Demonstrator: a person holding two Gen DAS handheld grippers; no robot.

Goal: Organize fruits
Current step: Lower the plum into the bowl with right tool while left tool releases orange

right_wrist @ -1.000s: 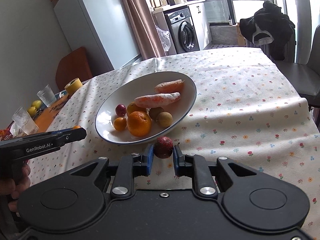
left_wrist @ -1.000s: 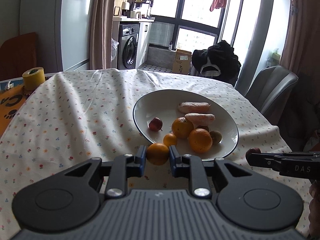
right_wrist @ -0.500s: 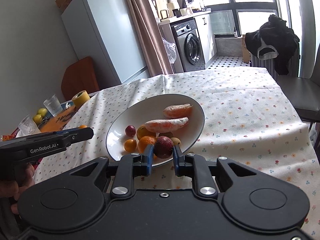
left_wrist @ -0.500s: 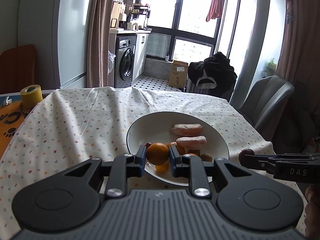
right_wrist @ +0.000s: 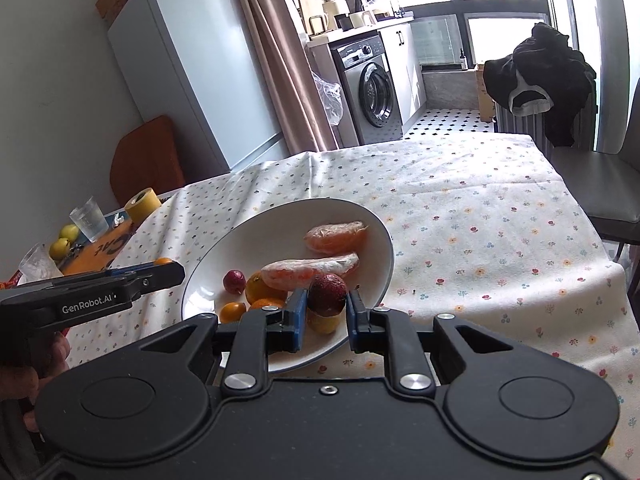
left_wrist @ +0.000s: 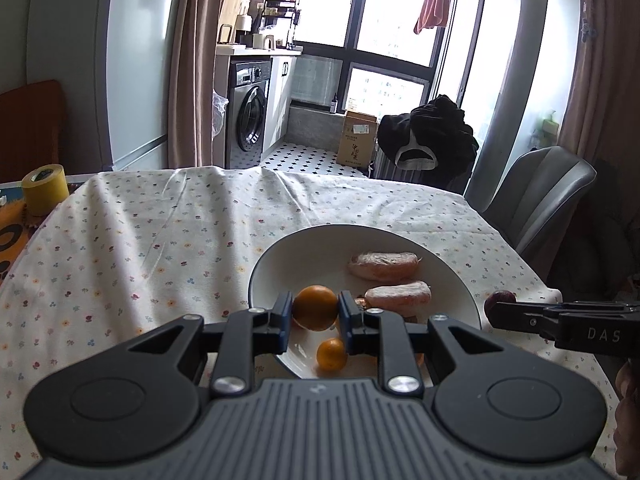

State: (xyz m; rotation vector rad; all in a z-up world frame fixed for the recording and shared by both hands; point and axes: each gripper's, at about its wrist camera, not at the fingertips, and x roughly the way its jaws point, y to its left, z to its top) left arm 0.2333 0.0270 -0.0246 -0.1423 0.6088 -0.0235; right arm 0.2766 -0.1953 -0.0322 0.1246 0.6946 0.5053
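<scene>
Both fruits have been lifted off the cloth-covered surface (left_wrist: pixel 132 240) since a second ago, and each now hangs over the near part of the white plate (left_wrist: pixel 312 240) rather than beside its rim. The left gripper (left_wrist: pixel 315 314) is clamped on a small orange (left_wrist: pixel 315 307), its blue pads pressing each side; the right gripper (right_wrist: pixel 327 306) is closed on a dark red fruit (right_wrist: pixel 327 294) in the same way.

The left wrist view shows two pale pink wedges (left_wrist: pixel 384 266) at the far side of the plate and a little kumquat (left_wrist: pixel 331 355) directly below the held orange (the other fruits there are hidden behind the fingers). The right wrist view opens up what that one hides: a small red plum (right_wrist: pixel 234 281), more oranges (right_wrist: pixel 260 290) and a yellowish fruit under the held one. It also shows a glass (right_wrist: pixel 89 219) and yellow tape roll (right_wrist: pixel 142 203) at the left edge.
</scene>
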